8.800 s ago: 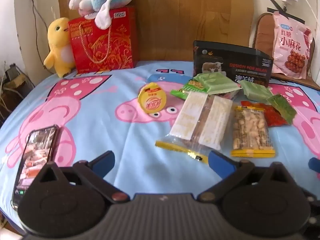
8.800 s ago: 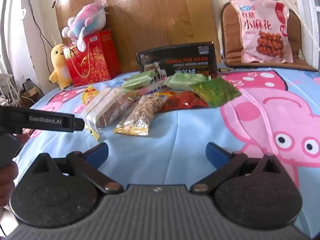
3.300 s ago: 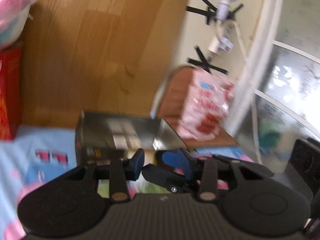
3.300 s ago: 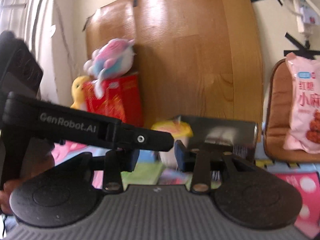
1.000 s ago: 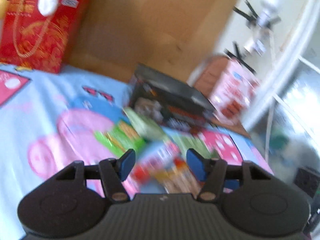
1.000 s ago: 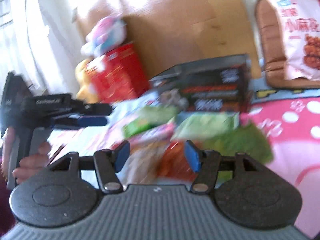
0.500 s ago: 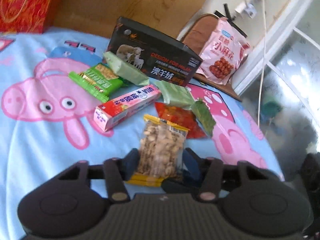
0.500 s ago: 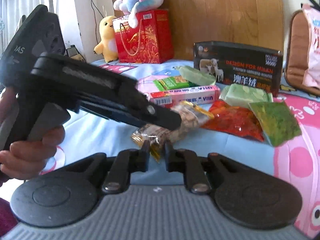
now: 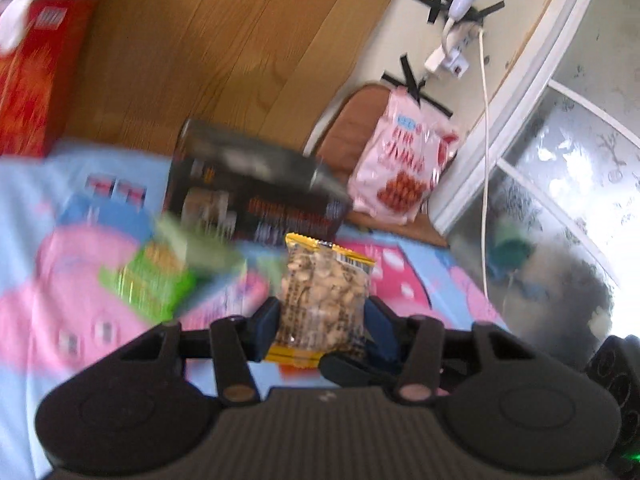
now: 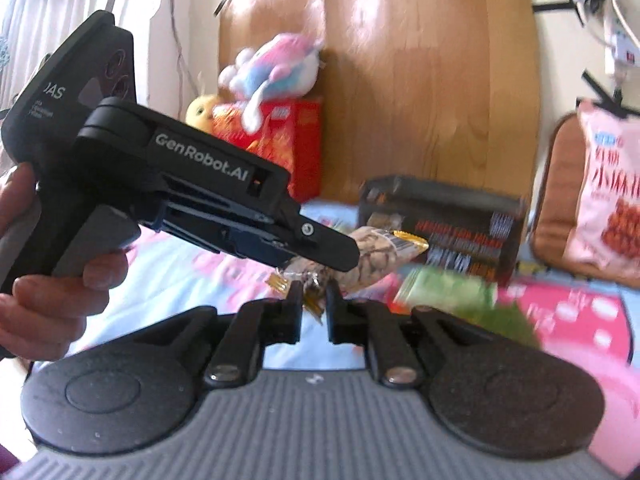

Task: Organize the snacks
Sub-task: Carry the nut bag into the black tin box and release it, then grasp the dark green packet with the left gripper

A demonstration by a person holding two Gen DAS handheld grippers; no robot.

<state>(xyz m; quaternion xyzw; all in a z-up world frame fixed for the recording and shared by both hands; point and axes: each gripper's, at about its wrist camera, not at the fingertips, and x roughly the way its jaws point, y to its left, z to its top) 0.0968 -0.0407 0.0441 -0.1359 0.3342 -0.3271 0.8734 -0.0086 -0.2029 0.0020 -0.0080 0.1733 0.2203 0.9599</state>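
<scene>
Cartoon-pig bedsheet bears black box (snacks blurred).

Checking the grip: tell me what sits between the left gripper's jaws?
In the left wrist view, the peanut packet fills the left gripper gap.

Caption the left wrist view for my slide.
Left tongs grip a peanut packet above the cartoon bedsheet.

Peanut packet sits between left gripper fingers, above the bedsheet; right gripper pinches its near edge. Black box stands behind it, green packet to its left, pink bag on the chair right of the box.
</scene>
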